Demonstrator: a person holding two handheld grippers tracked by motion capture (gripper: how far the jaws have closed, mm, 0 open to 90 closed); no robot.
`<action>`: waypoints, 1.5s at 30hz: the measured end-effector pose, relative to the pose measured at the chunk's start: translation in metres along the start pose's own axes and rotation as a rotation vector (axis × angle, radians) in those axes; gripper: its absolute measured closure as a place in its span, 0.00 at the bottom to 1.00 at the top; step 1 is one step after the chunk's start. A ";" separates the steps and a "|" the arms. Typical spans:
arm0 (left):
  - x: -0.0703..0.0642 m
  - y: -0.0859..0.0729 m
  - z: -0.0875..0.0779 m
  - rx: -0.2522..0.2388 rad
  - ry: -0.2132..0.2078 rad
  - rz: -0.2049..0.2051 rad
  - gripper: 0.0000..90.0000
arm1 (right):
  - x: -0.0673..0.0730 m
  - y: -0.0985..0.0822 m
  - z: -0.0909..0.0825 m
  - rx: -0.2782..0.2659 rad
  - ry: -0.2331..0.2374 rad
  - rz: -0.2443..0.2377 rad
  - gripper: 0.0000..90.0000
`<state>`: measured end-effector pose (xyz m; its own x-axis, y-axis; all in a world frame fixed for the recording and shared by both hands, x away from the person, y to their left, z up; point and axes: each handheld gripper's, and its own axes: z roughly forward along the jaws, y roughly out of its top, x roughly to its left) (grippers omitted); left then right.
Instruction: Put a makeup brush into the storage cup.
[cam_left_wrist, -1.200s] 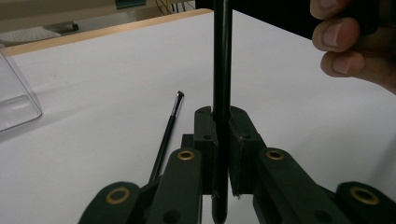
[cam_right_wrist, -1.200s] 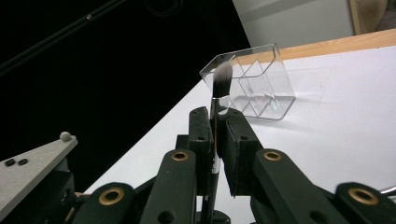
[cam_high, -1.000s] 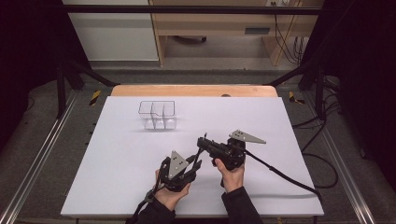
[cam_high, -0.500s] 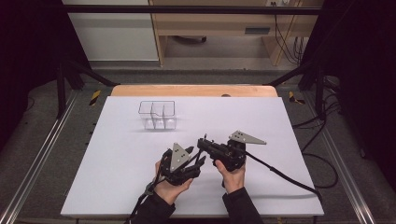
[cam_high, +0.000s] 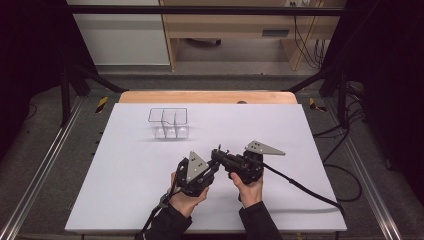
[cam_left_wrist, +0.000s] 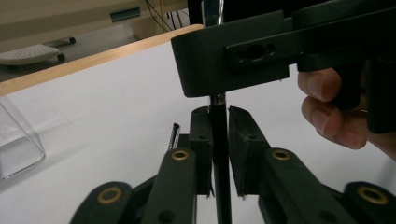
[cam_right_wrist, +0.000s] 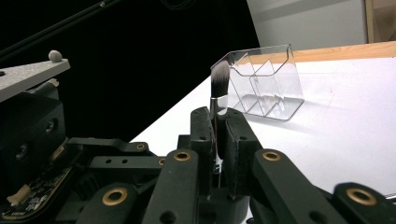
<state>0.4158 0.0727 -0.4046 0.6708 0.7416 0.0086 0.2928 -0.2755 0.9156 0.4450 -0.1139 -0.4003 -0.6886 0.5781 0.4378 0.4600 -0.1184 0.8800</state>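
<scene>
Tools (cam_high: 216, 162) tip-to-tip, both clamping brush (cam_right_wrist: 219, 88).

— Where does the high view sit?
— Above the near edge of the white worktop (cam_high: 125, 200), looking forward and down; it takes in all four edges, the wooden far edge and the floor beyond.
— And the left gripper view?
— Low over the worktop, very close behind its own jaws; it faces the wooden far edge, with the right gripper (cam_left_wrist: 243, 51) crossing just ahead.
— The right gripper view?
— Equally low and close; it looks along its jaws toward the far left corner, where the clear organizer (cam_right_wrist: 261, 84) stands.
— What do they share?
— The organizer (cam_high: 168, 123) shows from above too; its corner (cam_left_wrist: 16, 140) edges the left gripper view.
</scene>
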 end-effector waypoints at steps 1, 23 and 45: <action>0.000 0.000 0.000 0.000 -0.002 -0.006 0.90 | 0.000 0.000 0.000 -0.002 0.002 -0.001 0.93; 0.031 0.002 -0.019 -0.040 0.048 -0.028 0.92 | 0.005 0.017 -0.030 -0.033 -0.072 -0.120 0.51; 0.092 0.019 -0.067 -0.111 0.112 -0.024 0.91 | -0.029 0.006 -0.065 0.082 -0.302 -0.215 0.12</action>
<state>0.4373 0.1770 -0.3596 0.5822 0.8127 0.0250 0.2272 -0.1921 0.9547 0.4311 -0.1844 -0.3961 -0.5834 0.7963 0.1597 0.3747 0.0894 0.9228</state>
